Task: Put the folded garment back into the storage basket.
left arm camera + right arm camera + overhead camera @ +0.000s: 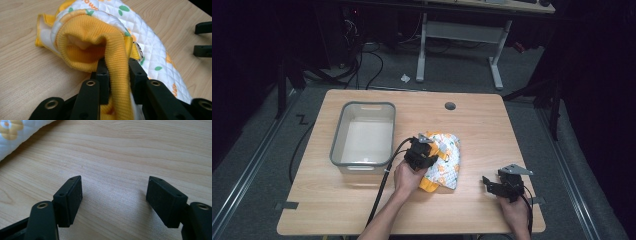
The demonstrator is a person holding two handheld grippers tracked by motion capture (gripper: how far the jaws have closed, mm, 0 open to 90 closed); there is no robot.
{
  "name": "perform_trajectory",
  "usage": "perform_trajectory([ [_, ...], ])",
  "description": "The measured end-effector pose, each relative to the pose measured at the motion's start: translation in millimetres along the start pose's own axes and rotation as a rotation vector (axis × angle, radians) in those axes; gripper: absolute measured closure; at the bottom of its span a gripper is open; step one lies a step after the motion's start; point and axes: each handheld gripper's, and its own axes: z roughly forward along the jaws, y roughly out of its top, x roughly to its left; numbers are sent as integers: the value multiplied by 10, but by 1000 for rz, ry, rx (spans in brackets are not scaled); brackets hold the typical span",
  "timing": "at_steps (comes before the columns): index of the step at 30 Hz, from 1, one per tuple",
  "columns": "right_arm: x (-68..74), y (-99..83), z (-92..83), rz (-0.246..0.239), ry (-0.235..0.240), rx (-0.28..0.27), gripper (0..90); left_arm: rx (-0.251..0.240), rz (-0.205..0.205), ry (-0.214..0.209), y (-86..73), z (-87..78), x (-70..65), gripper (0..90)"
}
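A small quilted white garment (448,162) with orange and green prints and yellow ribbed trim lies on the wooden table (362,200), just right of centre. My left gripper (428,151) rests on its left side. In the left gripper view the left gripper (117,64) is shut on a fold of the yellow ribbed cuff (113,53), which is squeezed between the pads. A metal ring (139,51) shows beside the cuff. My right gripper (490,183) stands open near the table's front right, nothing between its fingers (115,192). An edge of the garment (17,133) shows beyond it.
A grey plastic bin (362,106) stands left of the garment, nothing visible inside. A round cable hole (450,106) sits near the table's far edge. Another desk's legs (422,50) and cables lie on the floor beyond. My right gripper (203,37) shows far right.
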Motion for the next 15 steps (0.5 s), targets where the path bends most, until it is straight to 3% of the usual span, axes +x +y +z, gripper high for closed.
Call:
perform_trajectory([
  [9,0,0,0,0,0,0,296,-55,10,-12,30,-171,-17,744],
  [15,0,0,0,0,0,0,296,-64,6,-26,38,-230,-3,744],
])
